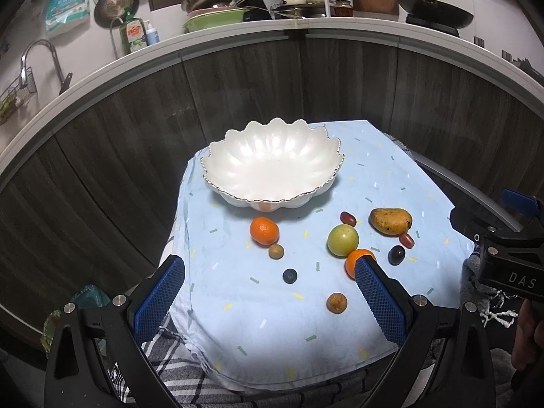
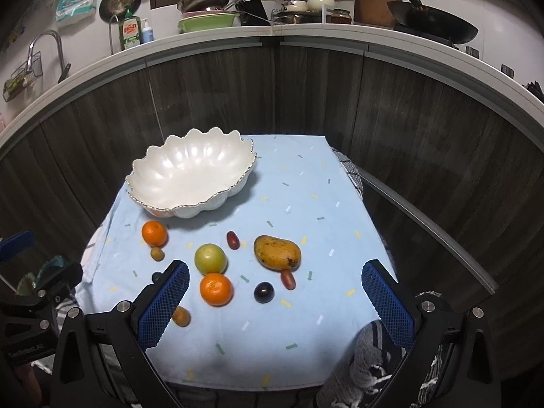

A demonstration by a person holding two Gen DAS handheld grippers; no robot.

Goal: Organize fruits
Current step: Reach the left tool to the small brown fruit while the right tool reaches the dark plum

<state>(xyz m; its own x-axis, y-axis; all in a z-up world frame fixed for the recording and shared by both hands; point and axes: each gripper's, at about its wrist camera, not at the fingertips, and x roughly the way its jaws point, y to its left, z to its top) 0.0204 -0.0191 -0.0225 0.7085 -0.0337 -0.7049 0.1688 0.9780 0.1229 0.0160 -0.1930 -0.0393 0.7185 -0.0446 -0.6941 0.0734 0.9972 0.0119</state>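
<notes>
An empty white scalloped bowl (image 1: 272, 166) (image 2: 190, 176) stands at the back of the blue cloth (image 1: 306, 319). In front of it lie loose fruits: a mango (image 2: 277, 251), a green apple (image 2: 210, 258), two tangerines (image 2: 154, 233) (image 2: 216, 289), two red grapes (image 2: 233, 239) (image 2: 288, 278), a dark grape (image 2: 264, 292), a blueberry (image 1: 289, 276) and two brown longans (image 1: 276, 251) (image 1: 336, 302). My left gripper (image 1: 270, 265) hovers open above the cloth's near left part. My right gripper (image 2: 275, 267) hovers open over the near right part. Neither holds anything.
The cloth covers a small table (image 2: 425, 224) whose edges drop off on all sides. A dark cabinet front (image 1: 238, 78) rises right behind the bowl. The kitchen counter (image 2: 306, 29) above carries pots, dishes and a wok. A striped towel (image 2: 367, 363) hangs at the near edge.
</notes>
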